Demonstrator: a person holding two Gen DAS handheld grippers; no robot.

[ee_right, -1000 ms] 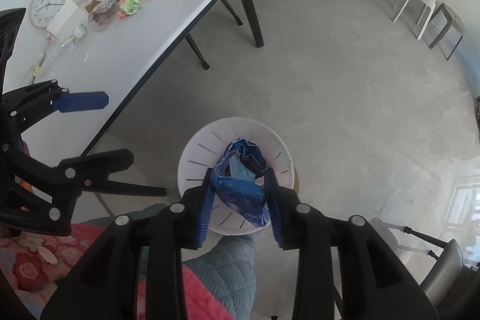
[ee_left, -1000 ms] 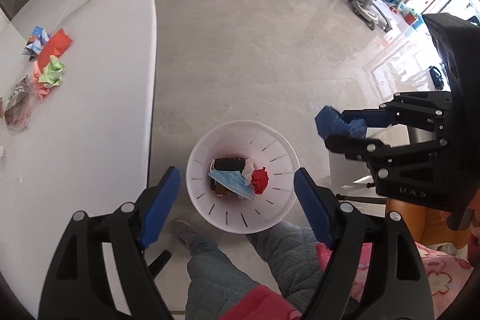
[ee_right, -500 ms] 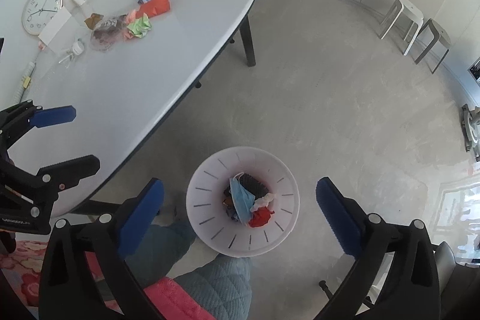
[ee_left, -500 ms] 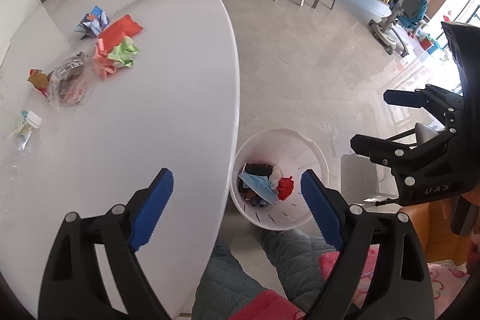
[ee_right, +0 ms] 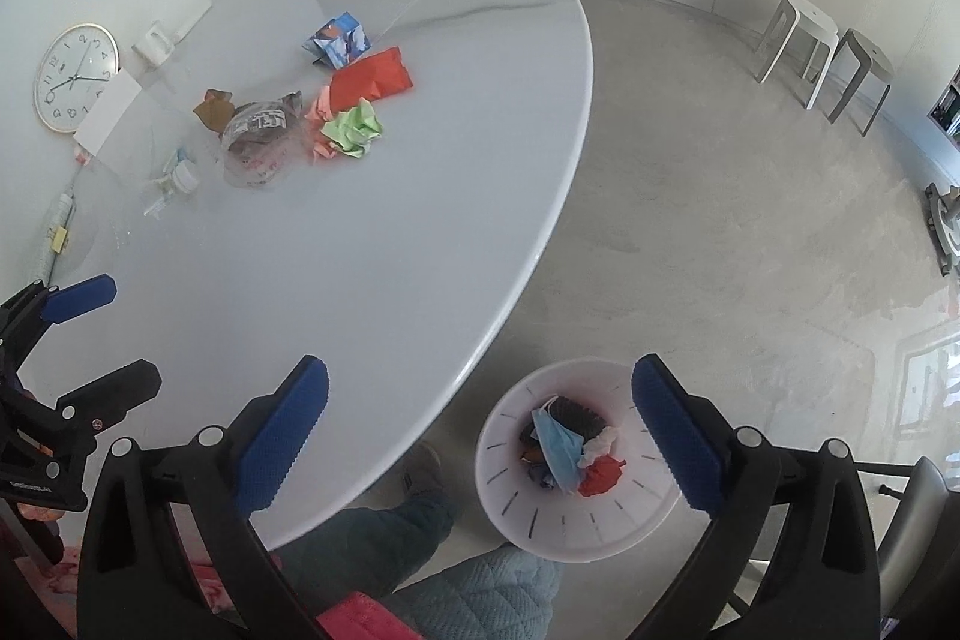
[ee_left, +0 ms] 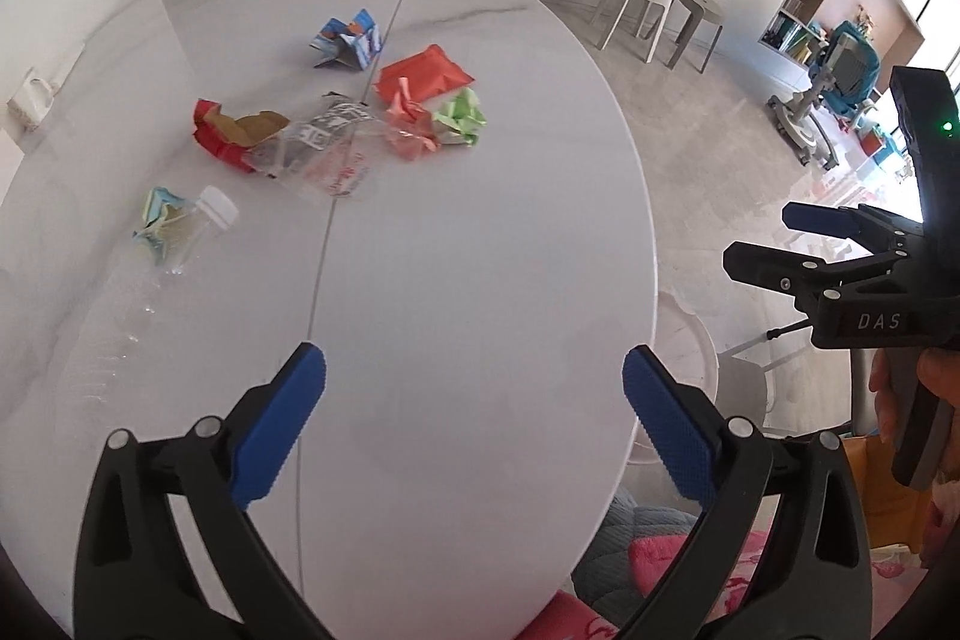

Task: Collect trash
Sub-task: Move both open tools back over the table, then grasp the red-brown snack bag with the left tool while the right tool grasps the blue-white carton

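You are between pickups: both the left tongs (ee_left: 474, 415) and right tongs (ee_right: 480, 433) gape wide, holding nothing. The crumpled wrappers (ee_left: 429, 79), soft paper and crinkly plastic, lie far across the smooth white bench (ee_left: 480, 250). Reach there next; the slotted bin (ee_right: 612, 526) waits on the floor beside it.

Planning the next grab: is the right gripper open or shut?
Open. The right gripper has its blue pads spread wide, nothing between them, above the bin.
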